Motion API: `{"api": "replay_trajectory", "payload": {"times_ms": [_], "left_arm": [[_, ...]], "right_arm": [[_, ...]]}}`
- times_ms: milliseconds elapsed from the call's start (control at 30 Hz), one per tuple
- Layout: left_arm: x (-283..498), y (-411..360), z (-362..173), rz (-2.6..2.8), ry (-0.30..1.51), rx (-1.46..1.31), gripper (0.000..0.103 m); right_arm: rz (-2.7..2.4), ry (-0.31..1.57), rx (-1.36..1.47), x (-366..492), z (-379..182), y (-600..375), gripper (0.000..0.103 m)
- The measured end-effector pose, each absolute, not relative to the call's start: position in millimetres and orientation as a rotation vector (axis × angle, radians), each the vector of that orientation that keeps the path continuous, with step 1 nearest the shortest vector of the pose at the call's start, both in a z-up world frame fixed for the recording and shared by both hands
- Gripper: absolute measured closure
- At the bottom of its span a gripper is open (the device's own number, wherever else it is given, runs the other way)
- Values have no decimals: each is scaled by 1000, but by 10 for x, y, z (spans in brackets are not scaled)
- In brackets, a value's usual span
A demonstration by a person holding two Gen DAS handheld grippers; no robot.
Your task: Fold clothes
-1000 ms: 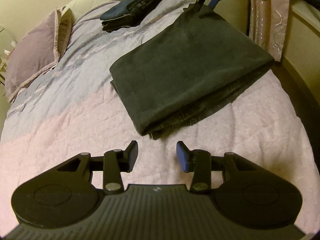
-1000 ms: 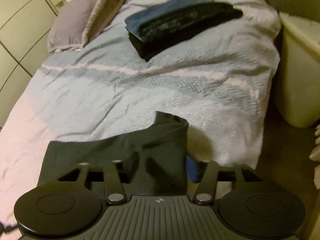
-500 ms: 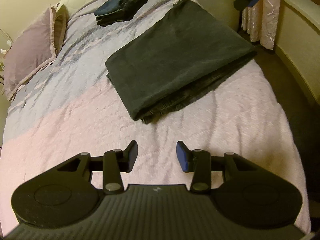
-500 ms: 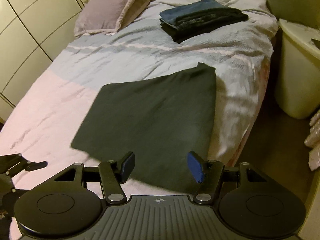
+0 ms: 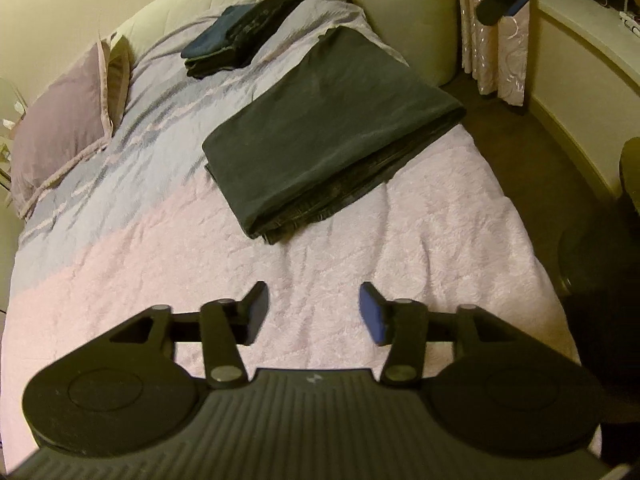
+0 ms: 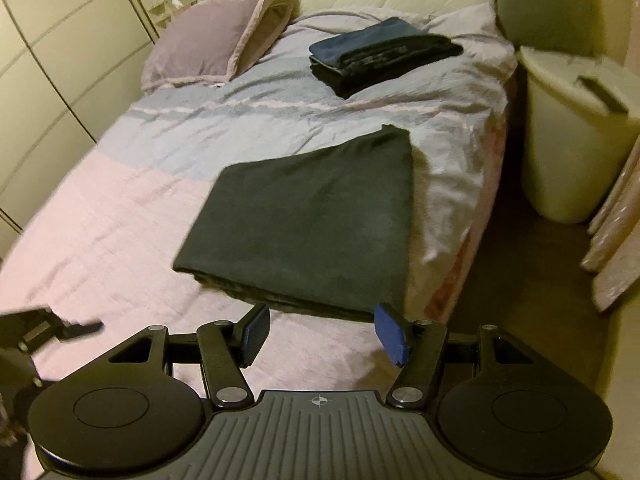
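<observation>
Dark grey folded cloth garment [image 6: 308,224] lay flat at 12 o'clock, left gripper [image 5: 313,312] & right gripper [image 6: 318,334] both wide, empty; squaring edges pref.

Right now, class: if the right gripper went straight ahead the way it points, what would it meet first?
Most likely the folded dark cloth: its near edge lies just past the open right gripper, in line with the gap between the fingers. Depth is unclear, so it could pass just above that edge.

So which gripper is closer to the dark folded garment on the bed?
Right. The right gripper hangs open just short of the dark folded garment; the left gripper sits open farther back over bare bedspread.
</observation>
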State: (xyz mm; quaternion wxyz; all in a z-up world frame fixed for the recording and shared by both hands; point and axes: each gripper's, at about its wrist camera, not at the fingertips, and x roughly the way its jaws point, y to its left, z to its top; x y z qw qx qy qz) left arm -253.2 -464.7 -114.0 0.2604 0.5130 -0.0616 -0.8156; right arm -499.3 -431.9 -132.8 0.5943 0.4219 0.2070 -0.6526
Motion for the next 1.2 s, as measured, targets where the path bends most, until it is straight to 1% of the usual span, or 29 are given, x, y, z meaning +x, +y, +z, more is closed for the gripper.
{"api": "replay_trajectory", "payload": {"times_ms": [33, 67, 233, 333, 400, 600, 700, 767, 800, 833, 900, 967, 1033, 1133, 1200], "left_arm": [[-2544, -4642, -1149, -2211, -181, 1382, 41], [-2572, -4644, -1160, -2214, -201, 1380, 36], [-2739, -4711, -1236, -2213, -328, 1376, 36], [-2863, -4819, -1361, -2195, -414, 1389, 36], [-2955, -4907, -1468, -2180, -459, 1405, 36], [-3164, -5141, -1738, -2140, -488, 1410, 36], [-3256, -5180, -1879, -2135, -536, 1409, 35], [-3306, -5175, -1985, -2142, -614, 1406, 29], [-3336, -5159, -2046, -2145, -674, 1399, 27], [-3369, -5140, -2109, -2145, -739, 1392, 23], [-3442, -5109, -2232, -2142, -865, 1382, 20], [-3511, -5101, -2337, -2134, -958, 1390, 20], [-3590, -5116, -2423, -2127, -1030, 1404, 20], [-3709, -5175, -2501, -2106, -1106, 1399, 20], [-3789, -5226, -2524, -2087, -1143, 1395, 20]], "right_arm": [[-1521, 530, 941, -4956, -1316, -4313, 41], [-1517, 587, 892, -4911, -1318, -4314, 41], [-1368, 896, 608, -4621, -1567, -4449, 40], [-1219, 1068, 377, -4391, -1946, -4612, 40], [-1142, 1140, 257, -4274, -2252, -4731, 40], [-1030, 1258, 92, -4181, -3124, -5030, 40], [-999, 1292, -52, -4180, -3378, -5015, 29], [-990, 1295, -150, -4203, -3489, -5012, 28], [-995, 1296, -177, -4235, -3512, -5048, 28], [-1000, 1297, -204, -4267, -3535, -5085, 28], [-987, 1291, -187, -4376, -3519, -5214, 29], [-958, 1278, -132, -4465, -3430, -5336, 41], [-920, 1255, -71, -4559, -3254, -5429, 58], [-906, 1211, -16, -4713, -2917, -5527, 70], [-900, 1185, 7, -4801, -2705, -5573, 72]]}}
